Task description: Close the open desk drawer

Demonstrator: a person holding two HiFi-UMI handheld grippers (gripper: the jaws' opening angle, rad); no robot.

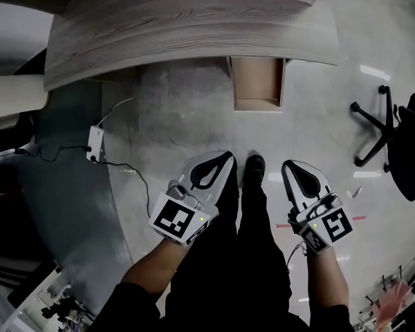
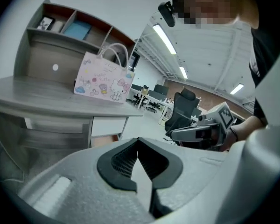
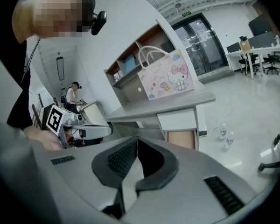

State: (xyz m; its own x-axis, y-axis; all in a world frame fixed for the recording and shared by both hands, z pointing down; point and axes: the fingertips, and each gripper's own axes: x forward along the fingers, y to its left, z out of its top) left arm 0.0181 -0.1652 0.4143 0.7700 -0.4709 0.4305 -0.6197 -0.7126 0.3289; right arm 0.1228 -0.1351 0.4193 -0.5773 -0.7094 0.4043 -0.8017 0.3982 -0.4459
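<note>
I stood apart from the table [image 1: 159, 40], its drawer [image 1: 258, 81] open; left hand-held gripper [image 1: 225, 156] and right hand-held gripper [image 1: 288, 166] hung empty, jaws together, not yet reaching.

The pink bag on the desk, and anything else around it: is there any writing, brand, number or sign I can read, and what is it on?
No text here can be read.
Pink bag: cartoon drawings; any small print on it is too blurred to read.
Green sign above the glass doors: too small to read.
Marker cubes: black-and-white square patterns, no words.
</note>
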